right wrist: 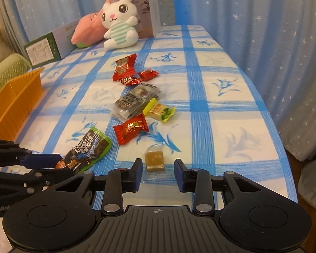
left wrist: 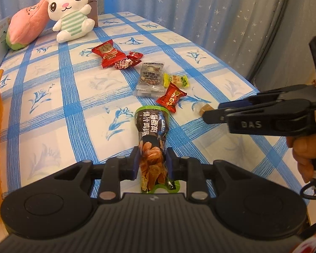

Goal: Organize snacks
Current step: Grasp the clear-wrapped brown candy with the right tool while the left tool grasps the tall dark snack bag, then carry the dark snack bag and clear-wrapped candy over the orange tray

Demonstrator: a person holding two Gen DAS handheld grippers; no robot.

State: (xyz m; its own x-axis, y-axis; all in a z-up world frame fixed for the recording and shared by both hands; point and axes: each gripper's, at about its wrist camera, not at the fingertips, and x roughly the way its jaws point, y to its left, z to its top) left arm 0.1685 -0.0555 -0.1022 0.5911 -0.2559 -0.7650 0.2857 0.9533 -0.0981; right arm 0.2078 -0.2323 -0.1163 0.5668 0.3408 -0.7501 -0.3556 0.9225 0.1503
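on the checked worktop, left fingers clenched on the green-edged snack packet, right fingers apart astride the brown candy, ungripped; most snacks lie loose, orange bin barely filled.

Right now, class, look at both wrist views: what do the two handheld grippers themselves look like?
Both are black plastic. The left gripper has a ribbed base, two round discs, silver rivets and blue pads on its fingers. The right gripper matches it, with blue-lined fingertips; from the side it shows "DAS" lettering, and a black cable hangs below the hand.
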